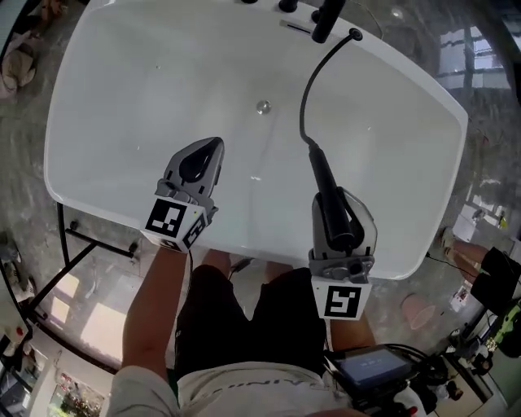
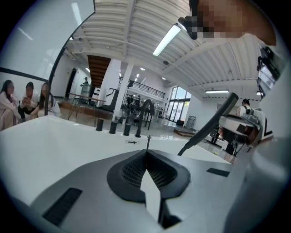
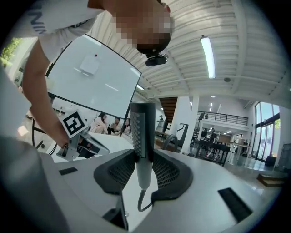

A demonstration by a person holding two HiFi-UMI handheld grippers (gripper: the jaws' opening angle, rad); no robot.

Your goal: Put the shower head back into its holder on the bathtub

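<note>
The black shower head [image 1: 329, 199] lies along my right gripper [image 1: 332, 194], which is shut on its handle, over the near rim of the white bathtub [image 1: 81, 204]. Its hose [image 1: 305, 106] curves up to the black fittings [image 1: 324, 20] on the far rim. In the right gripper view the shower head [image 3: 142, 136] stands upright between the jaws of the right gripper [image 3: 144, 157], the hose looping out below. My left gripper [image 1: 213, 147] hovers over the tub at the left, shut, with nothing in it. In the left gripper view its tips [image 2: 147, 152] meet, and the shower head [image 2: 209, 129] slants at the right.
The tub's drain [image 1: 262, 106] sits mid-floor. Several black taps [image 2: 120, 126] stand on the far rim. A black metal frame [image 1: 73, 244] stands beside the tub at the left. Seated people [image 2: 27, 98] are beyond the tub. Equipment clutters the floor at the right [image 1: 488, 285].
</note>
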